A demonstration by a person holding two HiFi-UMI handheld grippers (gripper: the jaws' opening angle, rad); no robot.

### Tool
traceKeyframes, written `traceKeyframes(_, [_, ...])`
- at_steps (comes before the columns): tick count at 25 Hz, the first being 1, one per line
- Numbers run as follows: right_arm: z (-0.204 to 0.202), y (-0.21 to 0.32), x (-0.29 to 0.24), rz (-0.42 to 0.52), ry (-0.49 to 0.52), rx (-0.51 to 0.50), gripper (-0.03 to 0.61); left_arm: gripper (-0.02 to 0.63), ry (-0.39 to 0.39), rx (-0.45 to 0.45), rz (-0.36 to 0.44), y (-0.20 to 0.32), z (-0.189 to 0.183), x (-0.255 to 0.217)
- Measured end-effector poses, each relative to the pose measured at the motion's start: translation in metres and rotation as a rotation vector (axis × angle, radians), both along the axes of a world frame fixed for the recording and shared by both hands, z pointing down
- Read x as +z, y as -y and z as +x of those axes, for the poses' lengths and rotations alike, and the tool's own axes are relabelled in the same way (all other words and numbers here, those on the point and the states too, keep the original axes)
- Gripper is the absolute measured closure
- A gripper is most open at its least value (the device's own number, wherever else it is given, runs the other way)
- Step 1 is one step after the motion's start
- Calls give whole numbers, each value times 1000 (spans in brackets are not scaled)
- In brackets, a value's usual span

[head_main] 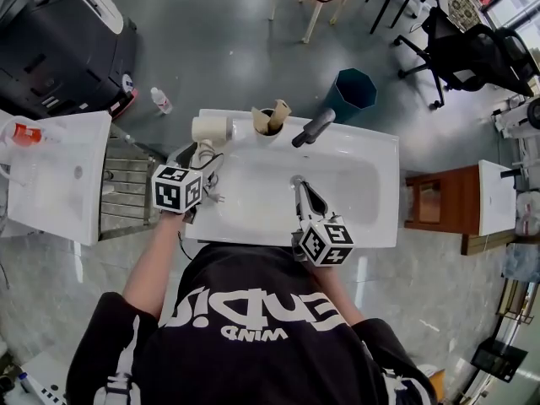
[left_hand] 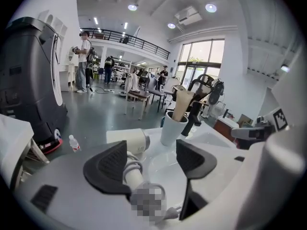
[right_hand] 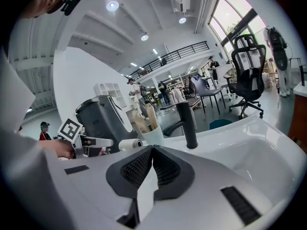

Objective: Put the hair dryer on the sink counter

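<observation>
The cream hair dryer [head_main: 211, 130] lies on the back left corner of the white sink counter [head_main: 371, 154]. In the left gripper view its barrel [left_hand: 132, 142] rests on the counter, and its handle and looped cord run back toward the left jaw. My left gripper [head_main: 205, 160] is open around the handle, its jaws [left_hand: 153, 159] standing wide apart. My right gripper [head_main: 299, 184] hovers over the basin, shut with nothing in it [right_hand: 152, 152]. From there the hair dryer [right_hand: 129, 144] shows small beyond the jaws.
A white cup [head_main: 270, 121] holding wooden items and a black faucet [head_main: 314, 128] stand at the counter's back edge. On the floor are a teal bin [head_main: 351, 91] and a small bottle [head_main: 160, 100]. A white cabinet [head_main: 59, 175] stands left, a wooden stand [head_main: 439, 205] right.
</observation>
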State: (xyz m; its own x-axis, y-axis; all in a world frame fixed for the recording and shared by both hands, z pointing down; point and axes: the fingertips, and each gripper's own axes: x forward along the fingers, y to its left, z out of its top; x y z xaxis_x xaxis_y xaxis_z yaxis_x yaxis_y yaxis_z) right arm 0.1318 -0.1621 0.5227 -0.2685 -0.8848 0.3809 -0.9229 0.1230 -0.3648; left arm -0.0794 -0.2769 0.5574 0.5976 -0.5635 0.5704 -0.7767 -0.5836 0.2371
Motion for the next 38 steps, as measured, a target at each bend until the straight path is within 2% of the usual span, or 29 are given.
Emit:
traceKeyframes(9, [0, 3, -24, 53, -42, -16, 554, 315, -133, 16, 122, -33, 12, -65])
traceKeyframes(16, [-2, 8, -37, 118, -101, -48, 554, 544, -239, 48, 214, -51, 17, -85])
traceKeyframes(19, [-6, 9, -37, 133, -104, -62, 554, 592, -270, 46, 240, -53, 18, -87])
traceKeyframes(22, [-8, 10, -35, 146, -107, -69, 554, 604, -309, 47, 242, -53, 21, -86])
traceKeyframes(33, [-11, 11, -36, 211, -103, -65, 554, 604, -220, 4, 371, -52, 11, -77])
traceKeyframes(38, [-10, 10, -34, 211, -104, -54, 554, 604, -209, -8, 382, -52, 6, -74])
